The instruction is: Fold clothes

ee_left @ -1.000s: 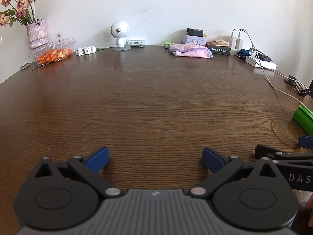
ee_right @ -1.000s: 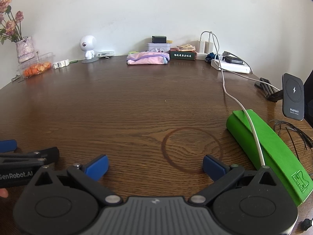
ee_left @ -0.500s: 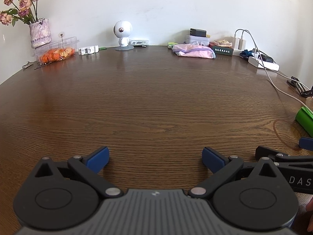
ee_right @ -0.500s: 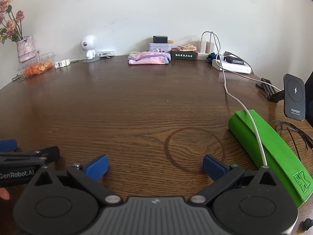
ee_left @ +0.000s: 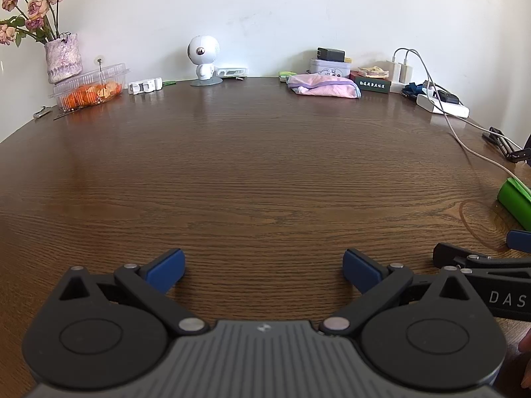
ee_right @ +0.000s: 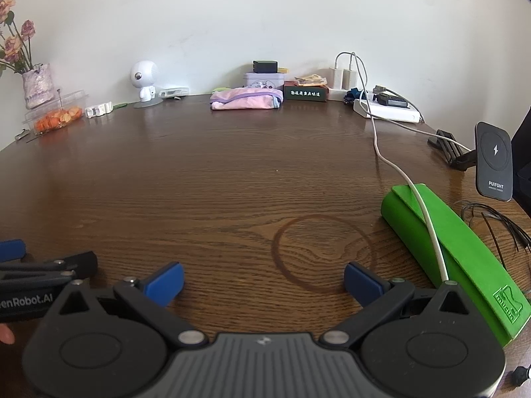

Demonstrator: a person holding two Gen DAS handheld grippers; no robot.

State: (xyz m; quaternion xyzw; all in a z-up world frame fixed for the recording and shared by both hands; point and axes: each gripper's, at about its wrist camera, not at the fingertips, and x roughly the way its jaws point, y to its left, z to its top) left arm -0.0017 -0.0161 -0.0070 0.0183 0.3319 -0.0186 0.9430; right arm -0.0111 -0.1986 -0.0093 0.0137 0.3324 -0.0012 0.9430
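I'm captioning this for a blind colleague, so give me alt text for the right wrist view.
The open right gripper hovers low over a bare brown wooden table, holding nothing. A folded pink cloth lies at the far edge by the wall, and a green case with a white cable across it lies to the right.

A dark wooden table (ee_left: 265,165) fills the room's foreground. Behind it stands a plain white wall (ee_right: 265,26), brightly lit.

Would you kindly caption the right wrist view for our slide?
Open right gripper low over the bare wooden table; folded pink garment far across, green case alongside.
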